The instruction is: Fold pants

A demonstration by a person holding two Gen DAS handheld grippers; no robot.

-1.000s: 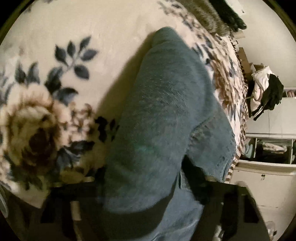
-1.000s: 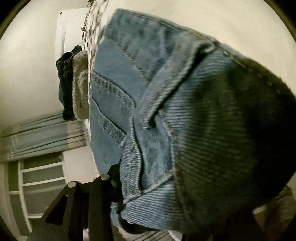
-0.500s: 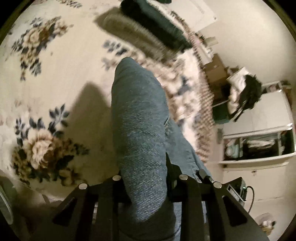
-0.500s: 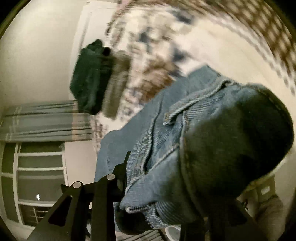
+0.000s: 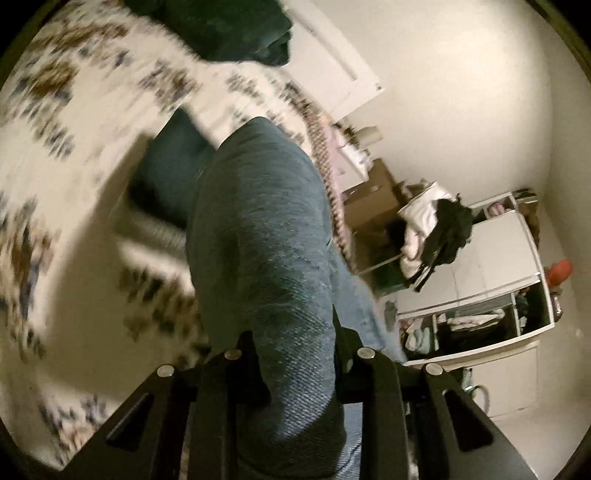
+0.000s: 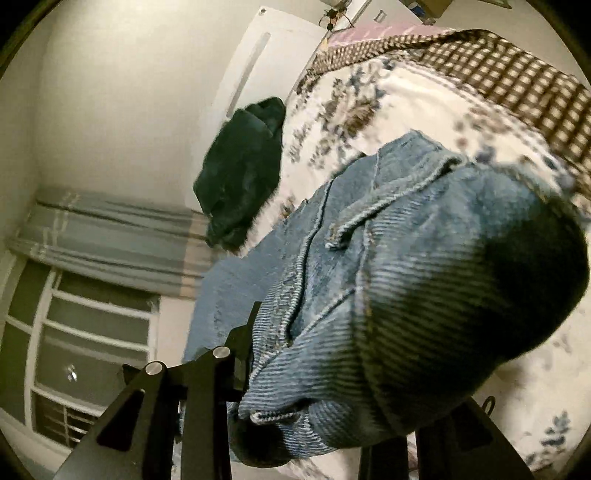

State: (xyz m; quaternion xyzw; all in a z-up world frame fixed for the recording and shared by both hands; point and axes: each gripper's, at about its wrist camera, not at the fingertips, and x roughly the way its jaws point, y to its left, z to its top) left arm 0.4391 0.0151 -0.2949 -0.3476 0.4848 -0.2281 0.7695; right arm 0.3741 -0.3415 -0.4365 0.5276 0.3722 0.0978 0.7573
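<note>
The left tongs (image 5: 295, 354) are clamped on a fold of the jeans (image 5: 258, 236); their jaws have just been closing, with denim bunched between them. The cloth rises from the jaws as a thick blue hump that fills the middle of the left wrist view and trails down toward the bed (image 5: 74, 184). The bed's floral cover shows blurred to the left. A dark garment (image 5: 236, 29) lies at the far end of the bed, near the white wall. To the right stand a brown box (image 5: 373, 195), a heap of white and black clothes (image 5: 436, 229) and a white shelf unit (image 5: 495, 243) with open compartments.

The right tongs (image 6: 317, 373) grip the jeans (image 6: 406, 288) too, their jaws having eased closer; a seamed, hemmed part is wadded between them and bulges over the right finger, hiding it. The left finger (image 6: 243, 354) presses against the cloth. Beyond, the denim hangs down toward the bed (image 6: 424, 99), whose checked edge (image 6: 517, 74) runs across the top right. The same dark garment (image 6: 243, 170) rests at the bed's edge. A grey curtain (image 6: 110, 236) and a window (image 6: 85, 332) fill the lower left.
</note>
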